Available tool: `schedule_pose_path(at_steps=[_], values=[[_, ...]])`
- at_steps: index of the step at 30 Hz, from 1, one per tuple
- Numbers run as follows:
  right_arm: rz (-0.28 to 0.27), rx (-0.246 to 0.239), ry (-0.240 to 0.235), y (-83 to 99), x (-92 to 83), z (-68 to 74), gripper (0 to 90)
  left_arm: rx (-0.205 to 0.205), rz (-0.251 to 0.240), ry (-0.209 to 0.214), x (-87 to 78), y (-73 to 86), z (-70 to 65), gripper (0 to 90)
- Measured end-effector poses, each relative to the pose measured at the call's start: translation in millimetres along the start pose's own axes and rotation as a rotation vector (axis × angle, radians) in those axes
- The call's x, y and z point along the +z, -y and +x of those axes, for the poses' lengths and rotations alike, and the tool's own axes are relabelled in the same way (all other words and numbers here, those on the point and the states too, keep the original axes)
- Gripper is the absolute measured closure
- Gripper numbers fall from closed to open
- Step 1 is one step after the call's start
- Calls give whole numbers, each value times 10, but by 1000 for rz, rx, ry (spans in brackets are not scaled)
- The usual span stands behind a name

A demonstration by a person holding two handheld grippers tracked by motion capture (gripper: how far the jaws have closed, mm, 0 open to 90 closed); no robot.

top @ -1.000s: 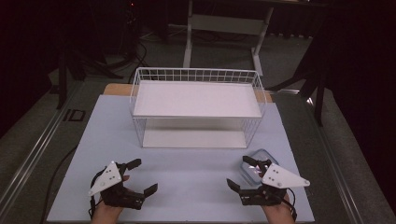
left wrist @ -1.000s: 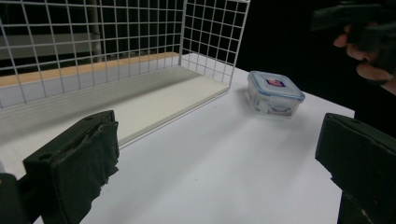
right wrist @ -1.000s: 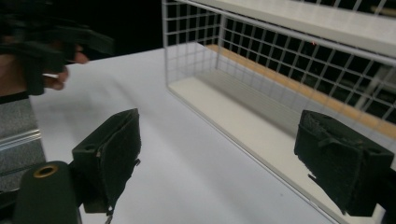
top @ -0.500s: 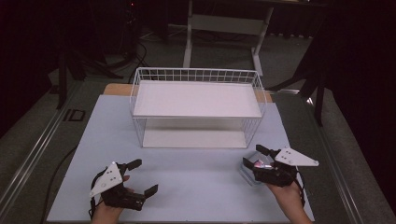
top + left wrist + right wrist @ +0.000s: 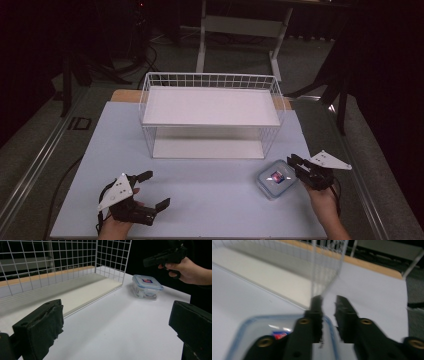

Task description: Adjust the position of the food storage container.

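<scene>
Reaching for the lidded container (image 5: 276, 178) on the table (image 5: 215, 200) just right of the wire rack (image 5: 210, 112), my right claw (image 5: 296, 164) had just been narrowing its jaws over the rim, nothing clearly pinched yet. Grasping and moving it remained; my left claw (image 5: 152, 190) hung open.

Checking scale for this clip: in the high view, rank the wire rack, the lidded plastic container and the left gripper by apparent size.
1. wire rack, by far the largest.
2. left gripper, with open jaws and grey plate; it sits nearer the camera, which may inflate it.
3. lidded plastic container, somewhat smaller, beside the right gripper.
</scene>
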State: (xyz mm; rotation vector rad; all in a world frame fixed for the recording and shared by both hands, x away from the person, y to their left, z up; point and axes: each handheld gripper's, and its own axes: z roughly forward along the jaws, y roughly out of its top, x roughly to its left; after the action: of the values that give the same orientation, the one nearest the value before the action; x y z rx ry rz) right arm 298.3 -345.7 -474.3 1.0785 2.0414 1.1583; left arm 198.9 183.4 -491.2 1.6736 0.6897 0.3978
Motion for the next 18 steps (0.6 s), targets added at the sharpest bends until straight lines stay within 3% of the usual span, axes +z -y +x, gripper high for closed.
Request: schedule_pose_path(at_steps=[3, 8, 13, 18], values=[[39, -3, 25, 81, 9, -79, 897, 0, 0, 1, 1, 0, -2, 4], [99, -2, 35, 227, 18, -161, 900, 1, 2, 2, 5, 0, 1, 4], [125, 24, 59, 338, 10, -246, 899, 3, 4, 4, 14, 2, 0, 4], [163, 38, 54, 465, -6, -270, 900, 2, 2, 3, 7, 1, 0, 4]])
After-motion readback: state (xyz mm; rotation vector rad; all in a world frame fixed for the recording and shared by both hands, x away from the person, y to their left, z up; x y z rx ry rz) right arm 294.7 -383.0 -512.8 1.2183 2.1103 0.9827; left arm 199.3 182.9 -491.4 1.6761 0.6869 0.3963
